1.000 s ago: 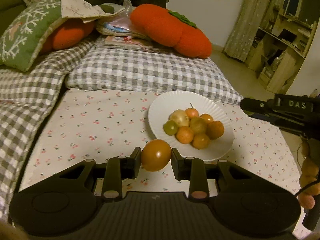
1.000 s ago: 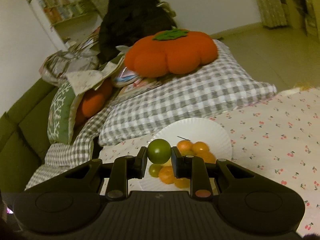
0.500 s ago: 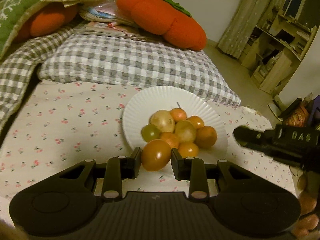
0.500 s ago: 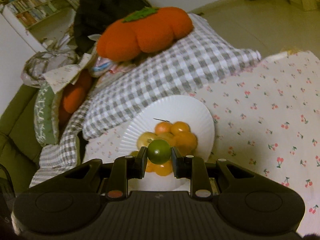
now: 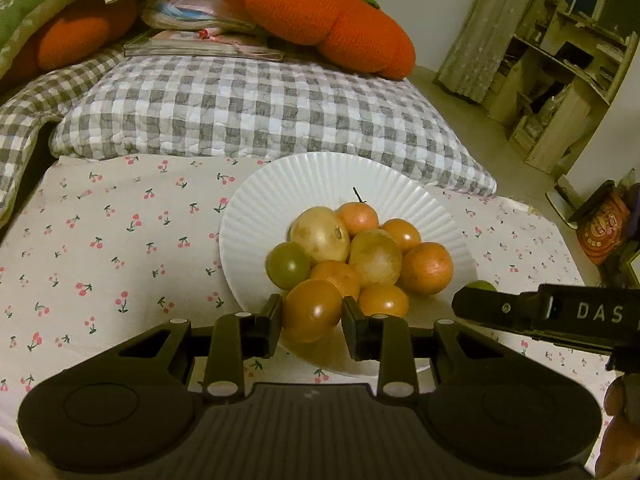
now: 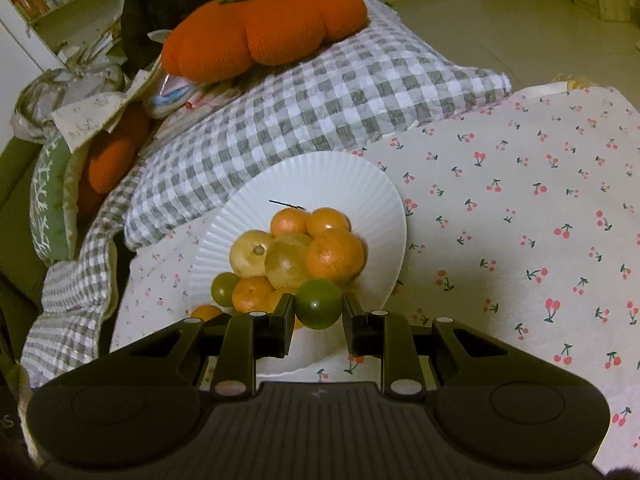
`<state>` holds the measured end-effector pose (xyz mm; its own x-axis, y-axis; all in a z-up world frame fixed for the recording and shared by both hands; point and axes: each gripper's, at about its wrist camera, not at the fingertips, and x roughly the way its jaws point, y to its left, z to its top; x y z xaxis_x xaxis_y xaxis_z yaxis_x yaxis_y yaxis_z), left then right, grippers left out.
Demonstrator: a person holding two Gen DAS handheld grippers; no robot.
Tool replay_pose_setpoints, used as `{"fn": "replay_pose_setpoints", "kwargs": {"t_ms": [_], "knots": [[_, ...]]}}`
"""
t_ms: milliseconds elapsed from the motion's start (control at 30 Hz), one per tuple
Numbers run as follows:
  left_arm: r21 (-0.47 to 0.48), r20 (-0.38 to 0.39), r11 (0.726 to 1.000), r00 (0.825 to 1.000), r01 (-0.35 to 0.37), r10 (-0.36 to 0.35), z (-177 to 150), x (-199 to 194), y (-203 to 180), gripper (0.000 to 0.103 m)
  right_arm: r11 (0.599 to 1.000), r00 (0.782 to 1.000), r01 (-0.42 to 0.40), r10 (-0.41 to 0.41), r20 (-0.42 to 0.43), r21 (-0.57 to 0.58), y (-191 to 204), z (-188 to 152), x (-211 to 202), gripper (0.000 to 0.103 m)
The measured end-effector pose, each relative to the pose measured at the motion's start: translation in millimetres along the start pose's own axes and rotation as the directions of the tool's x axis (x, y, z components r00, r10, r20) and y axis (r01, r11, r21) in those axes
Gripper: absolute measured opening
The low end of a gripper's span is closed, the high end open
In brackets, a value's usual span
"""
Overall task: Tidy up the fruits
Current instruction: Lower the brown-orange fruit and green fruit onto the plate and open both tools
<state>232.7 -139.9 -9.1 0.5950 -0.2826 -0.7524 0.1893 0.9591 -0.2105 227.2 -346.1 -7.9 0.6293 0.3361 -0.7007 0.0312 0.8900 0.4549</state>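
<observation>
Currently both claws loaded, delivery step onto the plate. Left claw (image 5: 312, 320) is clamped on a glossy orange-brown round fruit (image 5: 312, 314), poised over the near rim of the white ribbed plate (image 5: 280, 184), just in front of the heap. Right claw (image 6: 316, 312) is clamped on a small dark-green round fruit (image 6: 319, 303), also at the plate's near edge, at the front of the pile. In the left view the right claw comes in from the right side, near the plate's rim.

Plate sits on the cherry-print white cloth (image 5: 120, 240), with a grey-and-white checked quilt (image 5: 260, 112) right behind it. Pile of orange, yellow and green fruits (image 5: 360, 252) is stacked toward the near half; far half of the plate is bare.

One small orange fruit (image 6: 206, 313) appears in the right view at the plate's near-left edge; can't tell if it's on the rim or on the cloth.

My read: next move needs each fruit lowered into a gap or onto bare plate, then claws parted gently. Risk: round fruit rolling off the heap or over the rim. Stagger the releases so the claws don't collide.
</observation>
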Motion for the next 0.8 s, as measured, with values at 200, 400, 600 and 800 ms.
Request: {"fn": "replay_pose_setpoints", "kwargs": {"t_ms": [200, 400, 600, 800], "knots": [[0.022, -0.005, 1.0, 1.0, -0.005, 0.005, -2.2, 5.9, -1.3, 0.018, 0.999, 0.999, 0.035, -0.035, -0.021, -0.018, 0.0, -2.8, 9.8, 0.023], [0.034, 0.002, 0.999, 1.0, -0.003, 0.003, -2.4, 6.7, -1.2, 0.019, 0.998, 0.999, 0.041, -0.042, -0.024, -0.039, 4.1, -4.6, 11.9, 0.023], [0.033, 0.016, 0.999, 1.0, 0.008, -0.008, -0.6, 2.6, 0.0, 0.022, 0.999, 0.999, 0.039, -0.039, -0.011, -0.022, 2.0, -2.4, 8.9, 0.025], [-0.004, 0.028, 1.0, 0.999, 0.027, -0.026, 3.2, -4.8, 5.7, 0.023, 1.0, 1.0, 0.024, -0.024, 0.003, -0.018, 1.7, 0.7, 4.9, 0.025]]}}
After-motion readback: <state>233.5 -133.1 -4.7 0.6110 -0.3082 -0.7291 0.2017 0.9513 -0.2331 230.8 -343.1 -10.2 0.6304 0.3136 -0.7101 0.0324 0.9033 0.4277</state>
